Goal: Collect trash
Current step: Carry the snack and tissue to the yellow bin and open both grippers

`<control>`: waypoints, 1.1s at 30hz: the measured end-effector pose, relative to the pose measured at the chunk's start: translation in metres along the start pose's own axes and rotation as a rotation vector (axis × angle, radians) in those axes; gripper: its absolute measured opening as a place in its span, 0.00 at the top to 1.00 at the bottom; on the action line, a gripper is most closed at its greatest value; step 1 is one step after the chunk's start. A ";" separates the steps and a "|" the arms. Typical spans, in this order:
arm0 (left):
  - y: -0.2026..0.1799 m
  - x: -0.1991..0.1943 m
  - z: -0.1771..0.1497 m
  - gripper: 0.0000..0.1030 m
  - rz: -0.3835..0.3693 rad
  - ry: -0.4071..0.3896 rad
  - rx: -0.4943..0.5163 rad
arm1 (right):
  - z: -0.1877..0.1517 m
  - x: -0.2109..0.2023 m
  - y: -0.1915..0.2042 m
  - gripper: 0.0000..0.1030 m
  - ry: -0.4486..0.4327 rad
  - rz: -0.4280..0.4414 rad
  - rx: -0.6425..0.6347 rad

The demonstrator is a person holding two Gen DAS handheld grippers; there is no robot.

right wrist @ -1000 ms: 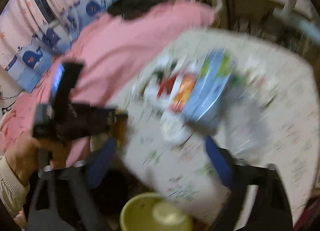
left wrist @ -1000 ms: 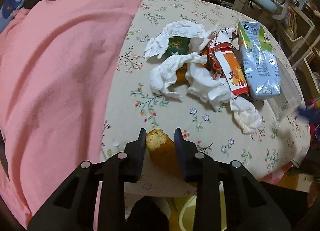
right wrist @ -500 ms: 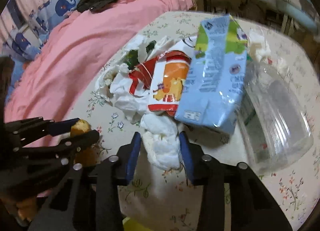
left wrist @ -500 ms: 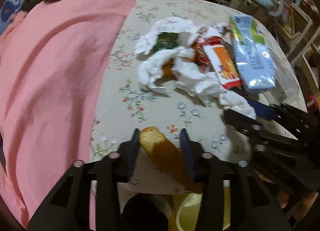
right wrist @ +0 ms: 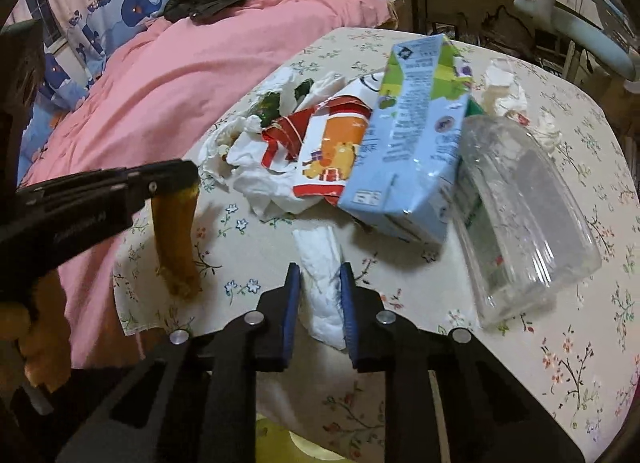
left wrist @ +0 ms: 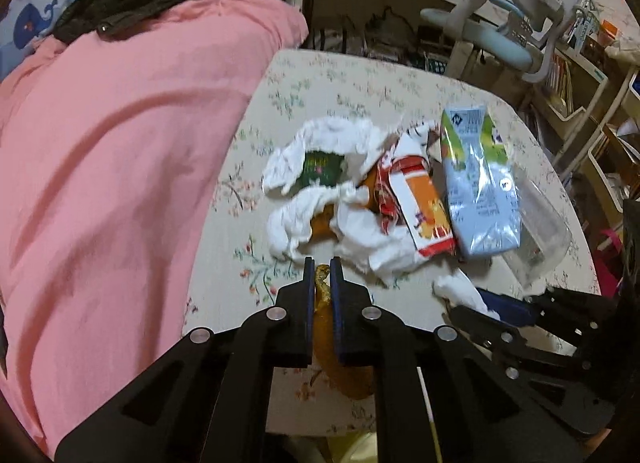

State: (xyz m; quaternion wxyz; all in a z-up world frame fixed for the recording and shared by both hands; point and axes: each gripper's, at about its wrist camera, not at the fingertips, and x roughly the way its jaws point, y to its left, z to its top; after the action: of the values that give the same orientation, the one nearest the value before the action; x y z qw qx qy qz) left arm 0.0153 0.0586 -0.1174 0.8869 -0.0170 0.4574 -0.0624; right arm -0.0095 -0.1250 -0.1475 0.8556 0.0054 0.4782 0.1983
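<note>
Trash sits heaped mid-table on the floral tablecloth [right wrist: 520,363], with bare cloth toward the near edge. The left gripper [left wrist: 322,267] is clamped narrowly on an orange-brown peel strip [right wrist: 176,239] hanging over that edge. The right gripper [right wrist: 320,275] pinches a crumpled white tissue [right wrist: 322,283] just before the blue carton [right wrist: 412,143].

Little here can truly be read. The pale blue carton [right wrist: 404,143] carries a dark square logo near its top and blocks of small print down its side, all too fine to make out. White lettering runs along the side of the left gripper [right wrist: 188,173], too blurred to read. The orange-and-red packet [right wrist: 334,147] shows only pictures
</note>
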 end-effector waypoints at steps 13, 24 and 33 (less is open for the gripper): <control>0.001 -0.066 -0.018 0.94 -0.113 -0.103 -0.041 | -0.021 -0.041 0.021 0.80 -0.062 0.101 -0.002; -0.025 -0.116 -0.076 0.94 -0.138 -0.119 0.039 | -0.116 -0.052 0.047 0.76 0.104 0.110 -0.037; -0.065 -0.115 -0.131 0.94 -0.159 -0.032 0.115 | -0.140 -0.067 0.008 0.50 0.059 0.045 0.130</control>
State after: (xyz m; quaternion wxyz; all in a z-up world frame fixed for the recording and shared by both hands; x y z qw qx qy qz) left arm -0.1634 0.0124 -0.0953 0.8858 -0.0032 0.4362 -0.1585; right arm -0.1584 -0.1666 -0.1672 0.8342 0.0656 0.5149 0.1860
